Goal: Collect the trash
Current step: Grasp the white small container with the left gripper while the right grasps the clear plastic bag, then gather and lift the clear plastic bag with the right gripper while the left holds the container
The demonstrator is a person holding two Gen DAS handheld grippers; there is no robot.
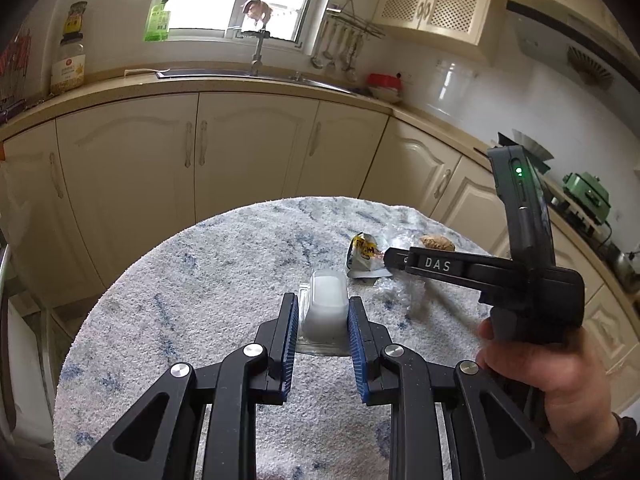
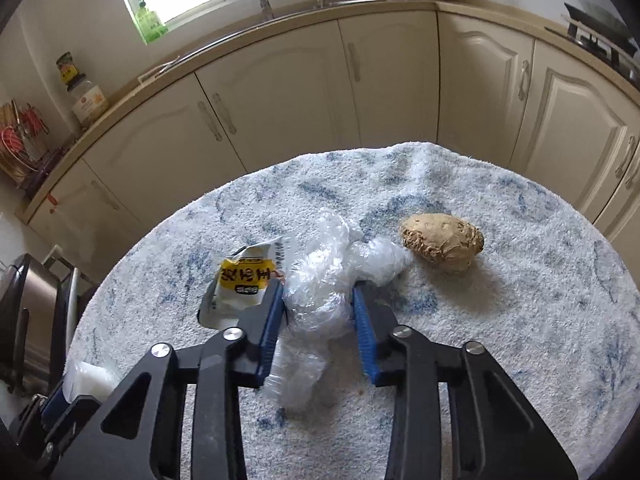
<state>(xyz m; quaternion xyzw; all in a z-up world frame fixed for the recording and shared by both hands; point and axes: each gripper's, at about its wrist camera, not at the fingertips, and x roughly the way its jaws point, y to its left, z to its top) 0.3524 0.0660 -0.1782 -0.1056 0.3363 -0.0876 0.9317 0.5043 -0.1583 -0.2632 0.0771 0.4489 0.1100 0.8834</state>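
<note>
Right now both grippers are loaded. Left gripper has its jaws pinched on a small clear plastic cup w/ a whitish inside, held just above the round table. Right gripper has jaws squeezed onto a crumpled plastic wrap, which spills out ahead of and behind the pads.

Risks: the wrap is soft and slippery, so it could slide out on lifting, esp. since only its middle is caught. Just left of the right jaws, touching the wrap, lies a yellow snack wrapper; it may get dragged along. The brown lump, ahead-right, touches the wrap's far end and could roll.

Unclear: no bin in view, the cup's contents can't be told, and the wrapper's near edge is hidden behind the left finger.
</note>
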